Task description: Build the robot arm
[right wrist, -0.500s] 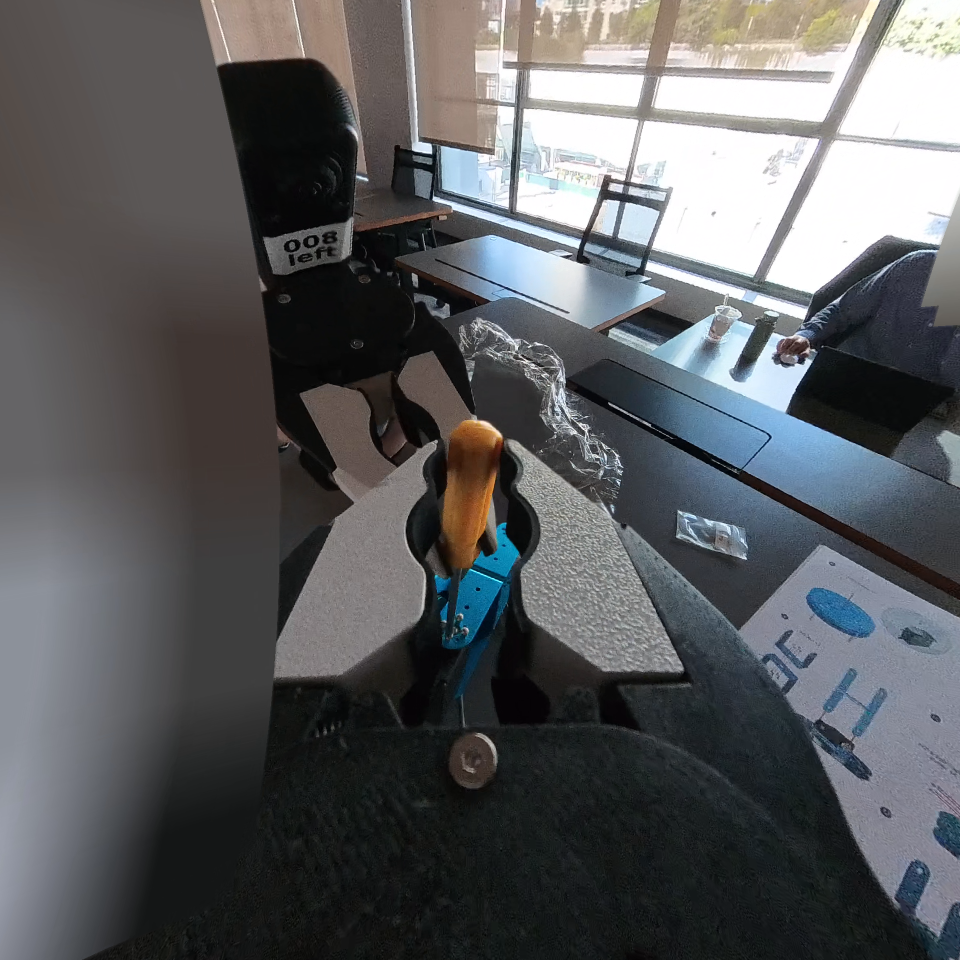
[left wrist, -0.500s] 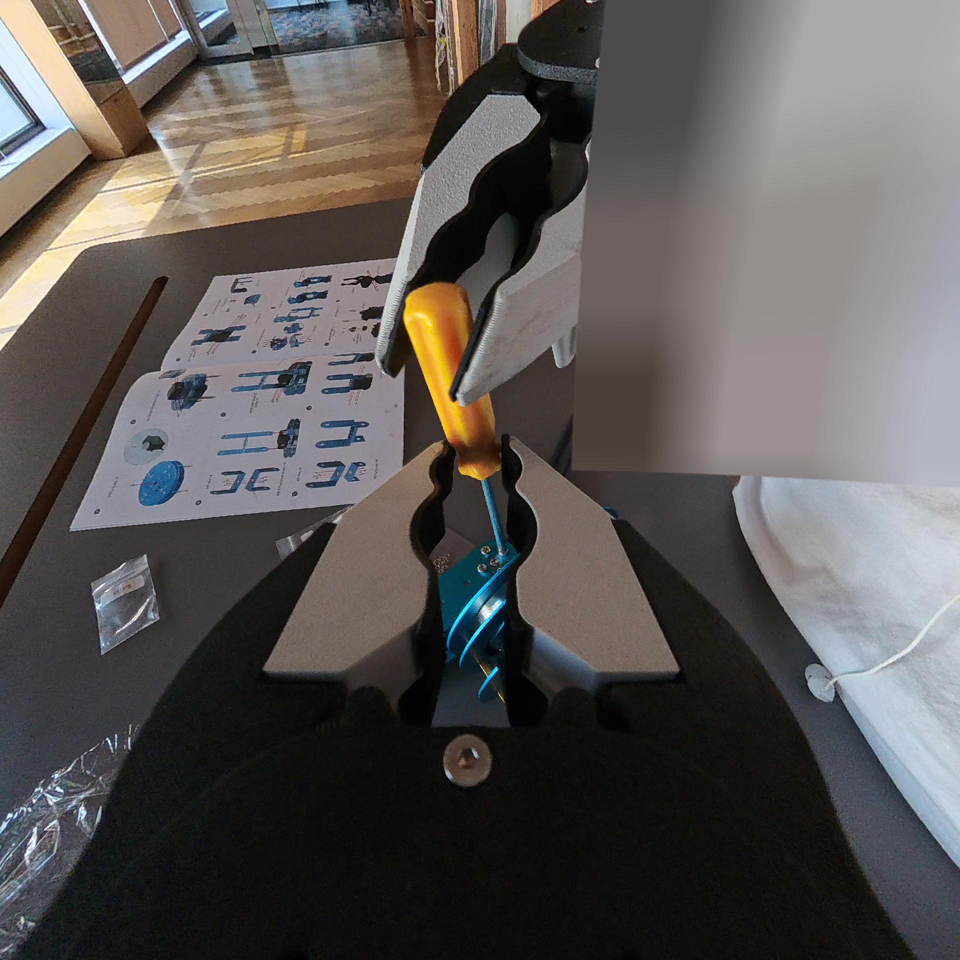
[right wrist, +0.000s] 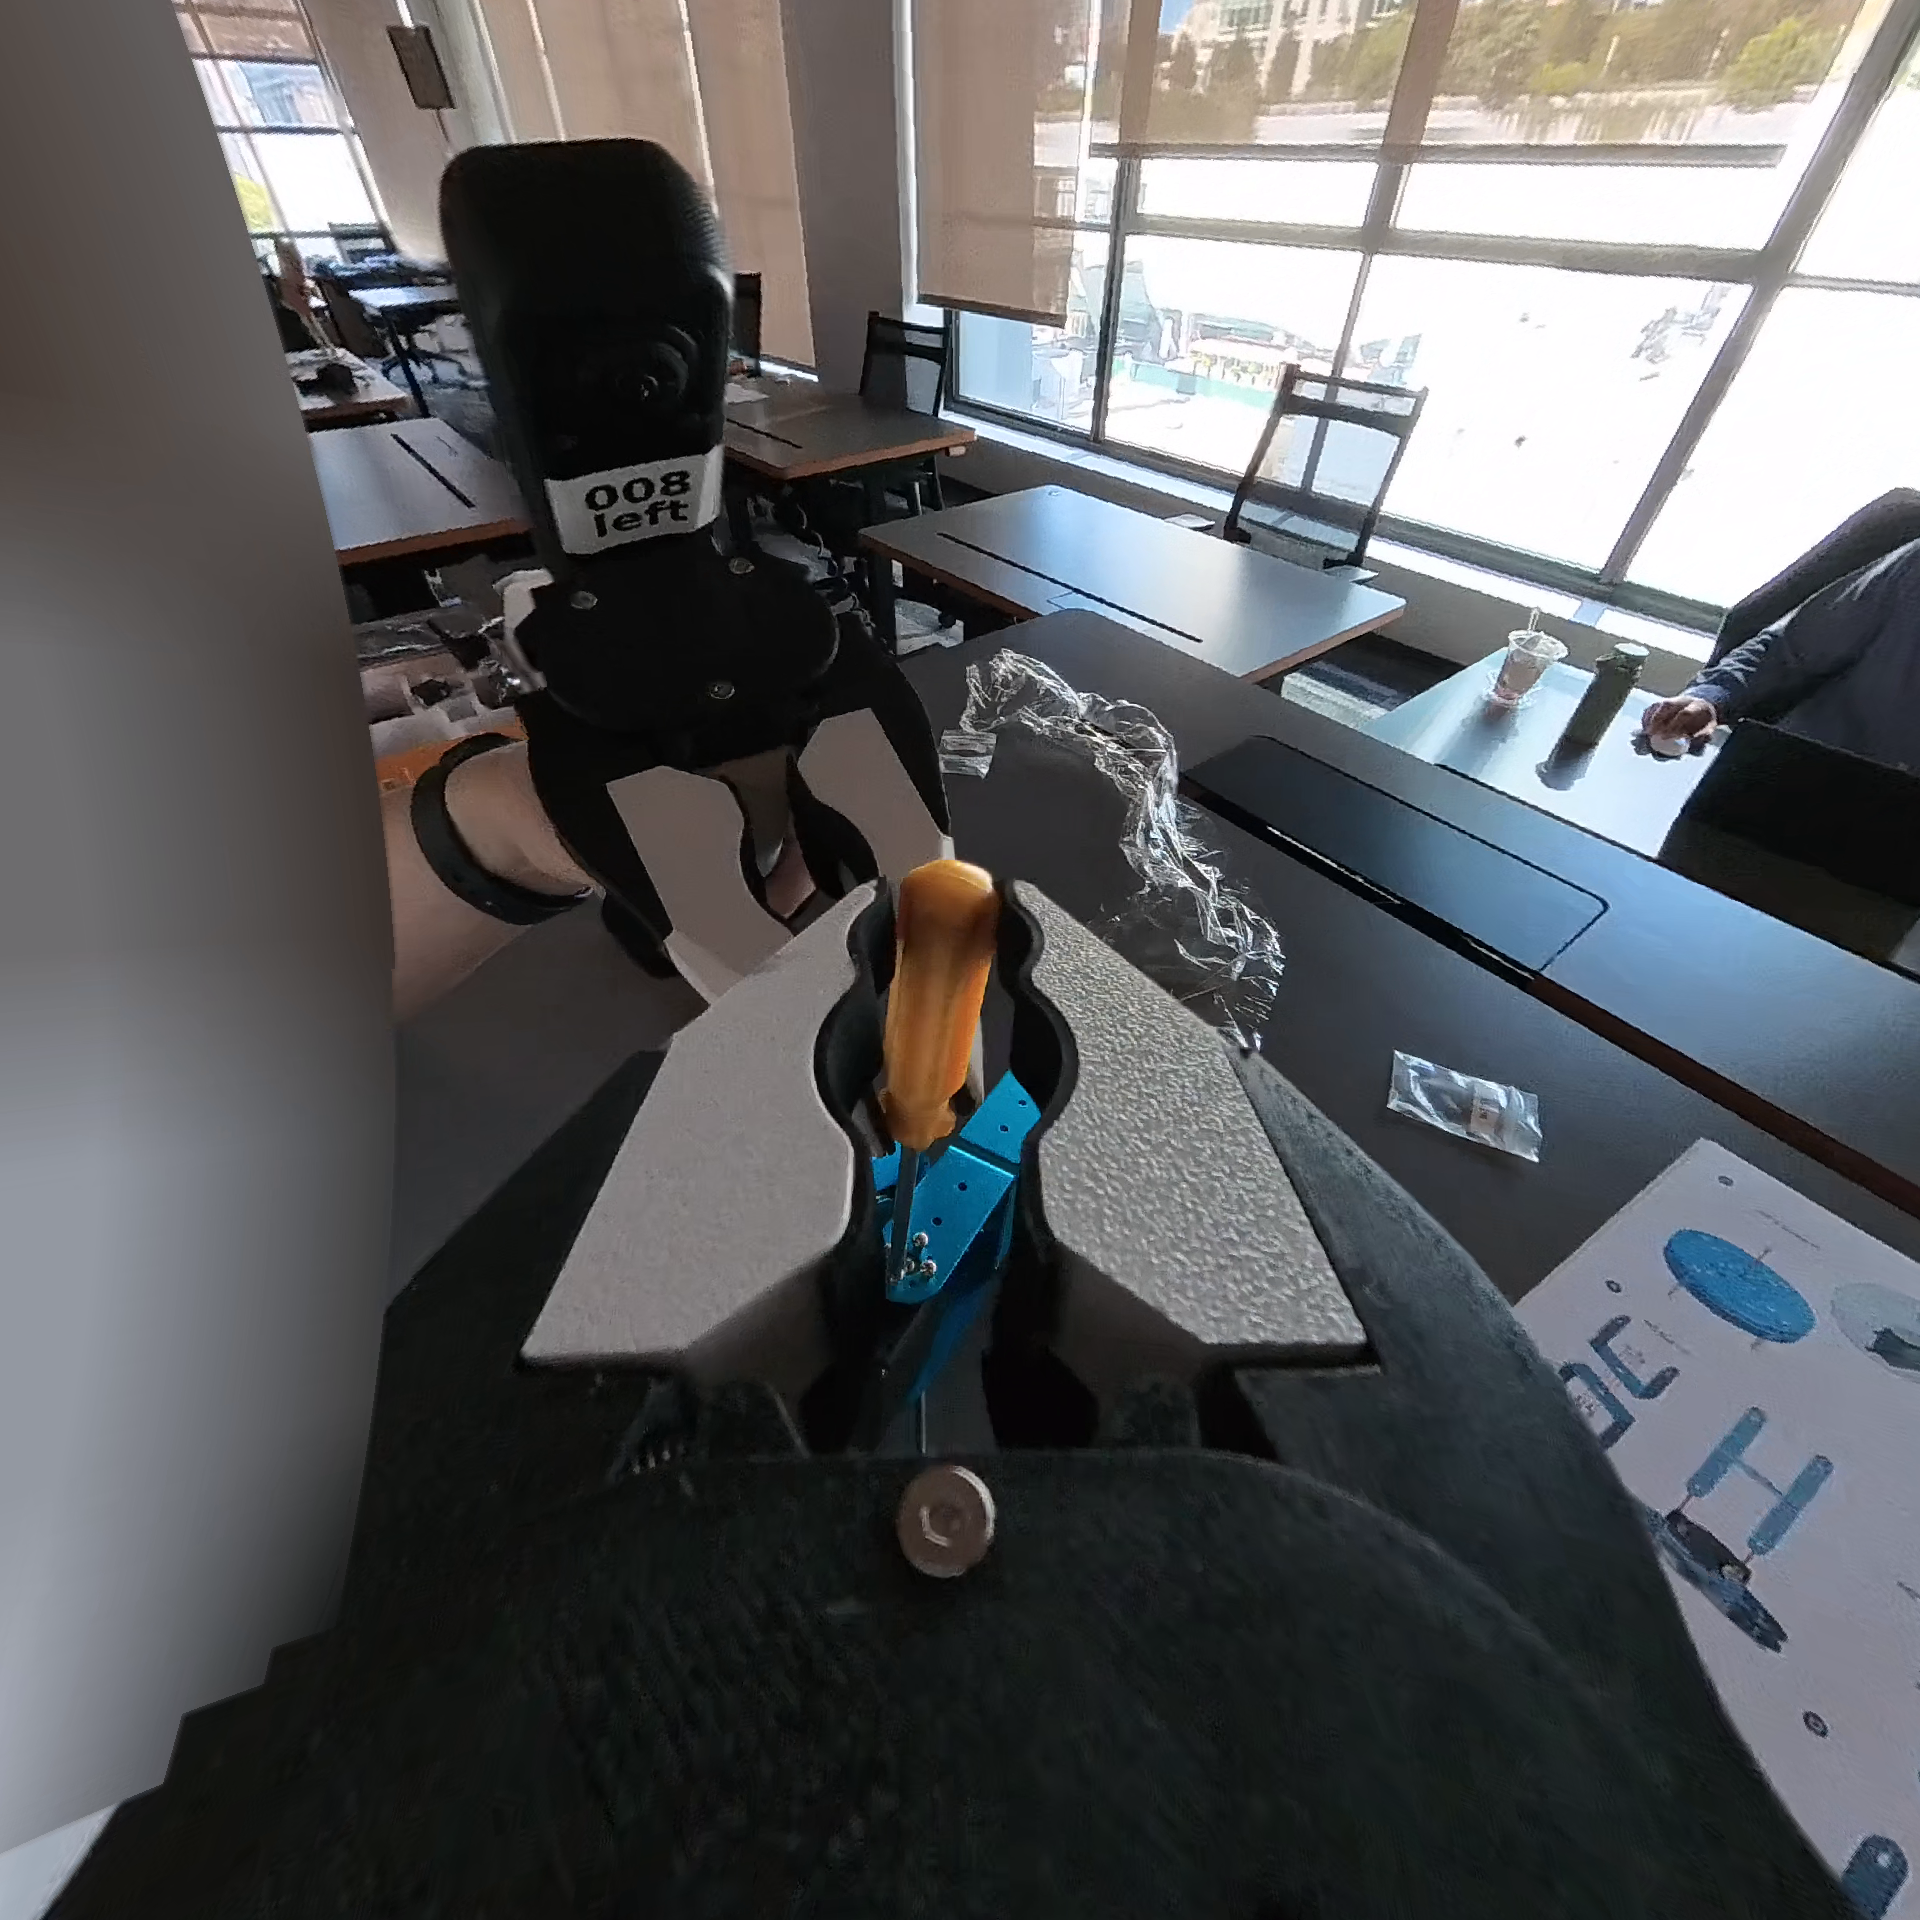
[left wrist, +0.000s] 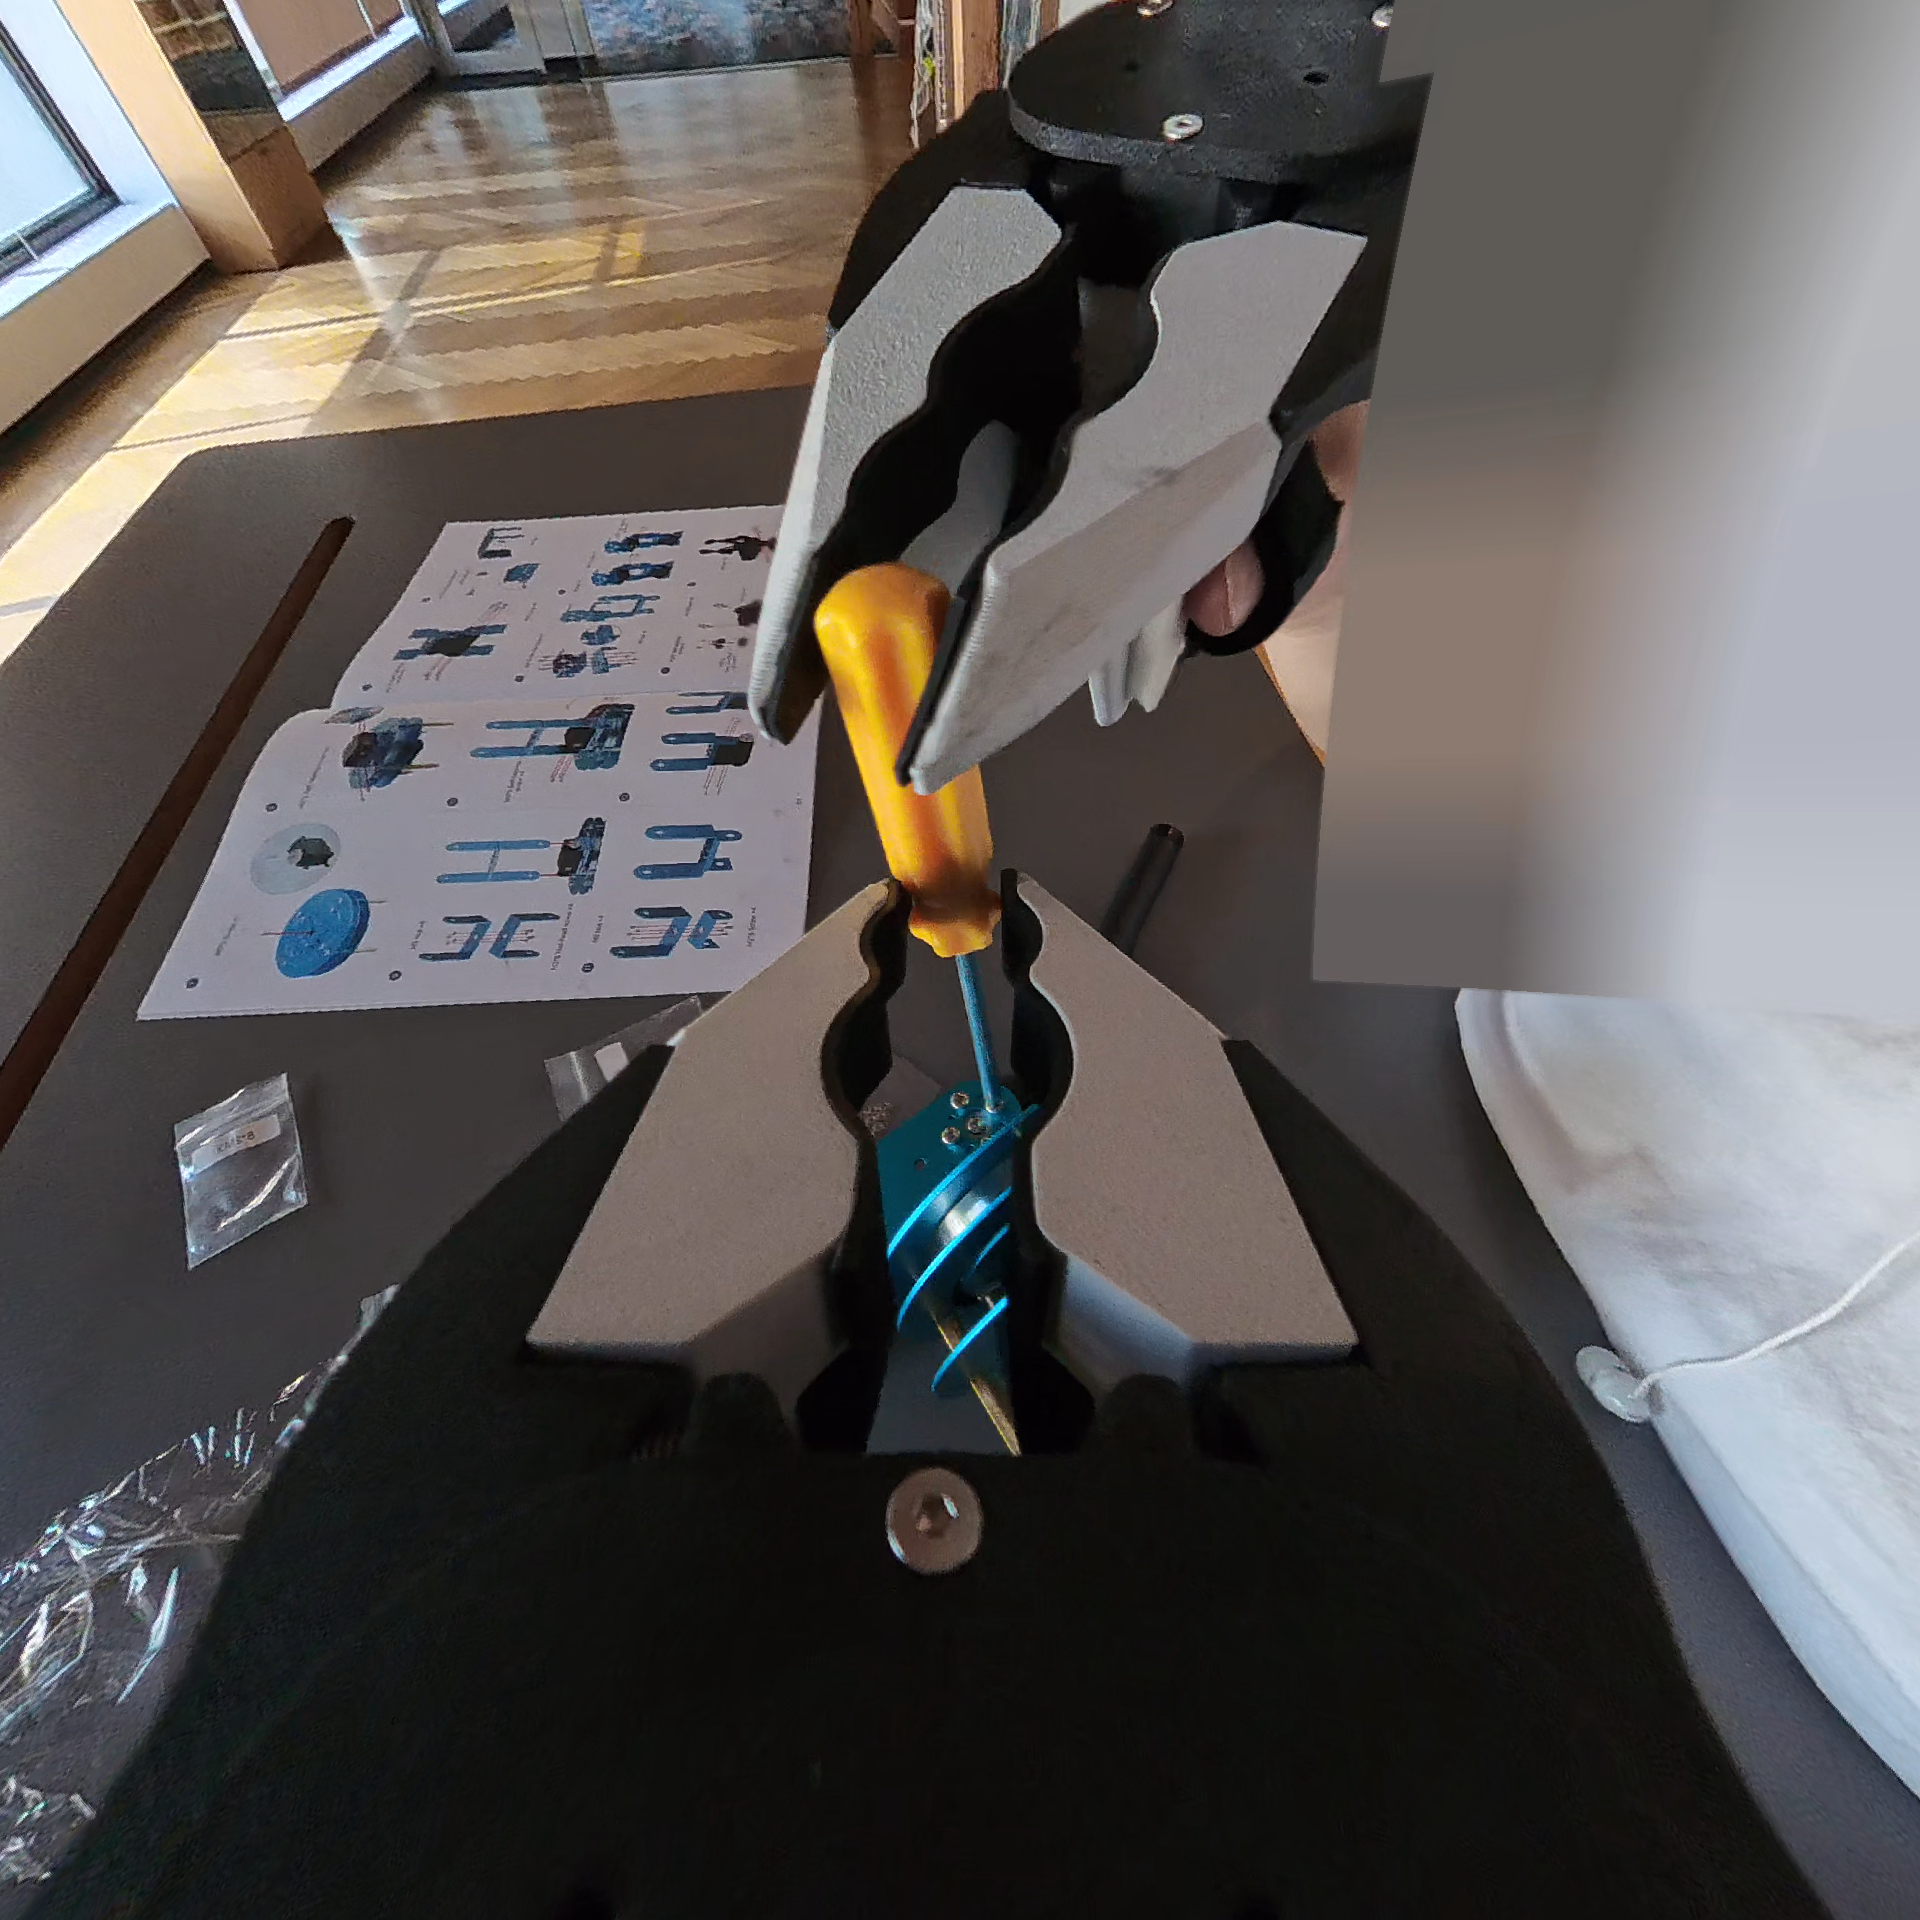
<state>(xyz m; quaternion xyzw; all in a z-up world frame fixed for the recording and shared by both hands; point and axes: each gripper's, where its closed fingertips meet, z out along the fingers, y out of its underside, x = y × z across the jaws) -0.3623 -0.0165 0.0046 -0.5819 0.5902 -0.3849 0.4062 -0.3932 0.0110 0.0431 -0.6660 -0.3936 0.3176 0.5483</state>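
Observation:
My left gripper (left wrist: 951, 904) is shut on a blue metal assembly (left wrist: 935, 1184) with thin discs and a bracket, held above the dark table (left wrist: 416, 1122). My right gripper (left wrist: 842, 743) comes down from above, shut on the orange handle of a screwdriver (left wrist: 914, 831). The screwdriver's thin shaft reaches a cluster of small screws on the blue bracket. In the right wrist view, the right gripper (right wrist: 948, 899) clamps the screwdriver (right wrist: 935, 1018) over the blue assembly (right wrist: 966, 1195). The left gripper (right wrist: 800, 894) shows behind it.
An open instruction booklet (left wrist: 499, 810) lies on the table to the left, with a small plastic bag (left wrist: 239, 1164) and crumpled clear wrap (left wrist: 94, 1621) nearer. A white cloth bag (left wrist: 1714, 1247) lies at the right, and a black rod (left wrist: 1138, 873) beyond my fingers. A person (right wrist: 1818, 644) sits at a far table.
My right gripper has turned around the screwdriver's axis, with the tip staying on the screws. My left gripper and the blue assembly have stayed in place.

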